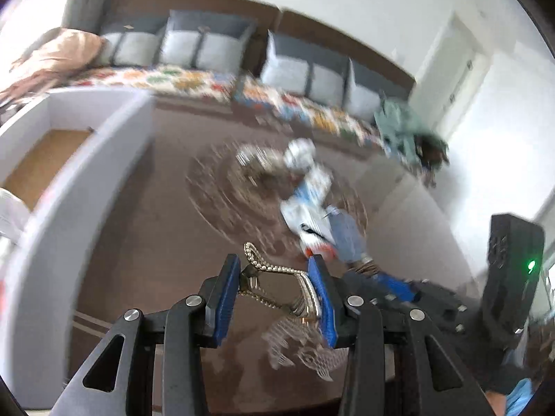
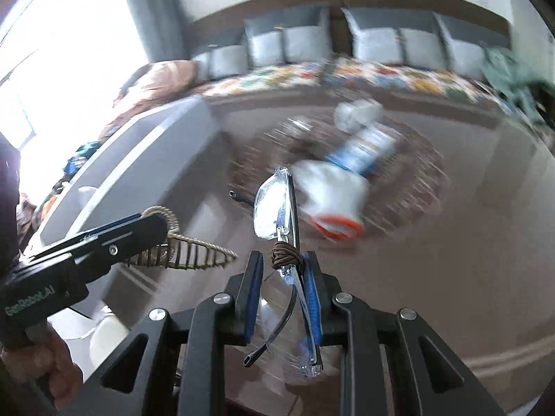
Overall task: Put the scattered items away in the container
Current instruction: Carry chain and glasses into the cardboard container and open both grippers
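Observation:
My left gripper (image 1: pixel 274 279) is shut on a gold beaded hair comb (image 1: pixel 277 289) and holds it above the brown floor; it also shows in the right wrist view (image 2: pixel 163 228), with the comb (image 2: pixel 194 254) sticking out. My right gripper (image 2: pixel 282 267) is shut on clear glasses (image 2: pixel 275 208) with a brown hair tie (image 2: pixel 284 254) wrapped round the frame. The white container (image 1: pixel 86 173) stands at the left, its inside partly visible; it also shows in the right wrist view (image 2: pixel 145 159). A blue-and-white bottle with an orange ring (image 2: pixel 347 180) lies on the round mat; it also shows in the left wrist view (image 1: pixel 312 201).
A round patterned mat (image 1: pixel 242 194) lies on the brown carpet. A low sofa with grey cushions (image 1: pixel 208 45) and a patterned cover runs along the back wall. A black box with a green light (image 1: pixel 513 270) stands at the right. A green garment (image 1: pixel 402 128) lies on the sofa end.

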### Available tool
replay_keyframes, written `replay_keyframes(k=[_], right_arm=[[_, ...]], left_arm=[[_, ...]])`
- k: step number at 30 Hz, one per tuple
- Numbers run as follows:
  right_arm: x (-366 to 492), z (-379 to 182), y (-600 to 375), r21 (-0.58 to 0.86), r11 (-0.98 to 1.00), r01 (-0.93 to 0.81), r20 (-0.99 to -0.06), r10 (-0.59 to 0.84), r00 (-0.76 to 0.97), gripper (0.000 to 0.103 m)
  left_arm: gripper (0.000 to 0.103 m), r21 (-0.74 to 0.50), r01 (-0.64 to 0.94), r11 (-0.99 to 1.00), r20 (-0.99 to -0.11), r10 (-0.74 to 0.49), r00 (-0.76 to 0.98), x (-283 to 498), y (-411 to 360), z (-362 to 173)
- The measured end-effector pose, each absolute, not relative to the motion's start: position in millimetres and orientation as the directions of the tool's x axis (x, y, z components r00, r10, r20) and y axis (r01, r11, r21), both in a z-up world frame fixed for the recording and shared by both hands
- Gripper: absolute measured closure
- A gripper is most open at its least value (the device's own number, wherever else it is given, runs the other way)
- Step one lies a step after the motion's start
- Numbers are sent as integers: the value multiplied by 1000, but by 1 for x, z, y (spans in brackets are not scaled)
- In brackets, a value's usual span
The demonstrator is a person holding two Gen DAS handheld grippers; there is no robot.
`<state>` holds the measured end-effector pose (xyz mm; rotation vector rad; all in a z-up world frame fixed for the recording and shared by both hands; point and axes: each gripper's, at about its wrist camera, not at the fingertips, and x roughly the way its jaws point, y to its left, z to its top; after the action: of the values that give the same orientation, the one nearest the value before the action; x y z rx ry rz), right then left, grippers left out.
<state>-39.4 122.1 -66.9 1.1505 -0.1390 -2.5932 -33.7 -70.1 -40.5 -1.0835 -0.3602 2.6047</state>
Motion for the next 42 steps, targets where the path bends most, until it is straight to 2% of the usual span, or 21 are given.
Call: replay_keyframes(k=[8, 14, 17, 22, 24, 25, 26, 27, 35, 42], right_arm=[[-88, 13, -16, 216, -840, 498, -595, -518, -615, 79], [-146, 33, -116, 193, -774, 603, -575, -587, -570, 79], [-182, 20, -152, 219, -768, 602, -605, -591, -533, 79], [-231, -23, -178, 304, -771, 559, -666, -592, -454, 78], [-248, -44, -184, 321, -795, 515, -714, -561, -420, 75], [-256, -55, -186, 324, -811, 487, -742, -537, -400, 69], [-263, -63, -186, 334, -822, 461, -762, -524, -381, 58], [-265, -65, -183, 348, -826, 443, -763, -525, -378, 52], [-260, -55, -151, 407, -821, 401, -707, -561, -431, 49], [-217, -39, -105, 462, -801, 381, -640, -598, -482, 49]], left_arm=[[63, -308, 46, -950, -577, 148, -803, -65, -220, 28], [63, -320, 180, -930, -613, 59, -788, -115, -313, 21], [63, -321, 207, -924, -643, 52, -764, -135, -335, 6], [62, -319, 237, -918, -699, 59, -712, -172, -356, -29], [59, -294, 254, -921, -742, 53, -668, -192, -359, -46], [47, -268, 265, -926, -767, 39, -641, -202, -359, -54], [33, -251, 275, -928, -784, 28, -621, -208, -361, -59], [31, -247, 284, -926, -788, 21, -616, -210, -363, -62], [29, -257, 325, -910, -778, -4, -628, -188, -363, -59], [29, -266, 227, -937, -724, 38, -688, -152, -306, -13]])
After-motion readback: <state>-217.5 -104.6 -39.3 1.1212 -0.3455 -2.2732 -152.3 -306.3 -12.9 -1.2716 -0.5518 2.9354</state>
